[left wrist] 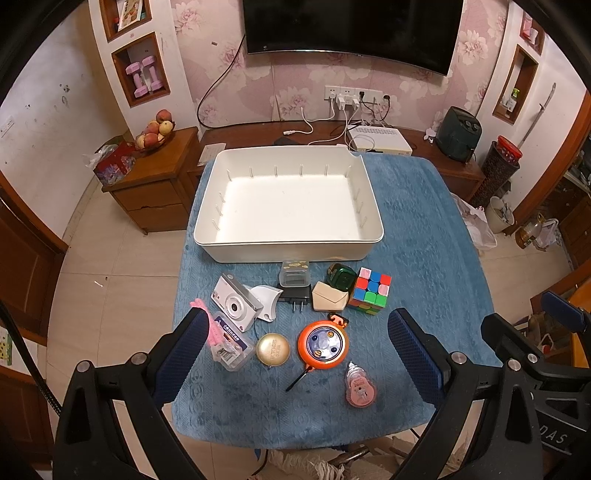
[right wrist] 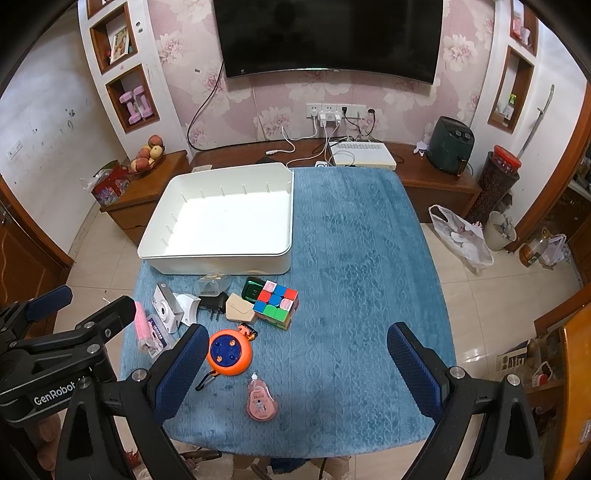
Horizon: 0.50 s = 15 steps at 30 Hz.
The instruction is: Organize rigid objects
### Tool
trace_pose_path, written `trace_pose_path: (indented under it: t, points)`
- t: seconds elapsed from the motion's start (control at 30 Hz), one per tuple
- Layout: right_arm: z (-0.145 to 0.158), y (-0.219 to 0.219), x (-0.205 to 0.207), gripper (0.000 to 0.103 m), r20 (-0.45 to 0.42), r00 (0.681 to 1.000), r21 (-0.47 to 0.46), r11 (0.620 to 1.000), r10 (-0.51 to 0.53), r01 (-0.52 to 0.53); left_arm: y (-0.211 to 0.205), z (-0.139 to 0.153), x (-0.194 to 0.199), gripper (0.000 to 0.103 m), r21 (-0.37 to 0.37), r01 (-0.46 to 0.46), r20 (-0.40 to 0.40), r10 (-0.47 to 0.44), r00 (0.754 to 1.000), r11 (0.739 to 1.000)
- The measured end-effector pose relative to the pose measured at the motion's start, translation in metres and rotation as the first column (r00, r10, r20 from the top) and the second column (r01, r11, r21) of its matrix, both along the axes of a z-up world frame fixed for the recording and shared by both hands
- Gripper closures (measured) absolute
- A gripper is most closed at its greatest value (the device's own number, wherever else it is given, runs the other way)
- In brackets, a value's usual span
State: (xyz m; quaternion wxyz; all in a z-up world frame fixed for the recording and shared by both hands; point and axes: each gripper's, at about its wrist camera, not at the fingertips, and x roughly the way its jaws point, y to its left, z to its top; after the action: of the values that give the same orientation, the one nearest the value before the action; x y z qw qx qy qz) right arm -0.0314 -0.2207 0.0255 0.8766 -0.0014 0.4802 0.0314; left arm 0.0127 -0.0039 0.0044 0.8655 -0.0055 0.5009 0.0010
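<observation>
"Are the grabbers holding anything?"

"No. The left gripper [left wrist: 295, 354] and right gripper [right wrist: 297, 369] are wide open. The toys sit by the empty white bin [left wrist: 221, 236]."

Glossy plastic bin [left wrist: 288, 243], plush cloth [left wrist: 424, 236]

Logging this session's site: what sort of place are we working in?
Most likely a home living room: a wall-mounted television over a low wooden cabinet, a fruit bowl on a side cabinet, floral wallpaper, and a small table under a blue cloth.
</observation>
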Motion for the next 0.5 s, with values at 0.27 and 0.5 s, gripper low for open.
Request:
trace_pose_path:
  t: [0.27,0.5]
  points:
    - [0.0008,0.0007,0.0013,0.005,0.001,1.000,0.001,1.000,0.002,-0.002,-0.0002,-0.0003,0.0001,0.005,0.001,0.001,0.001,-0.001,1.000,1.000]
    - [0.0033,0.0032,0.0043,0.005,0.007,1.000,0.001,1.000,0.003,-0.003,0.0003,0.0000,0.0003,0.005,0.001,0.002,0.000,-0.002,1.000,1.000]
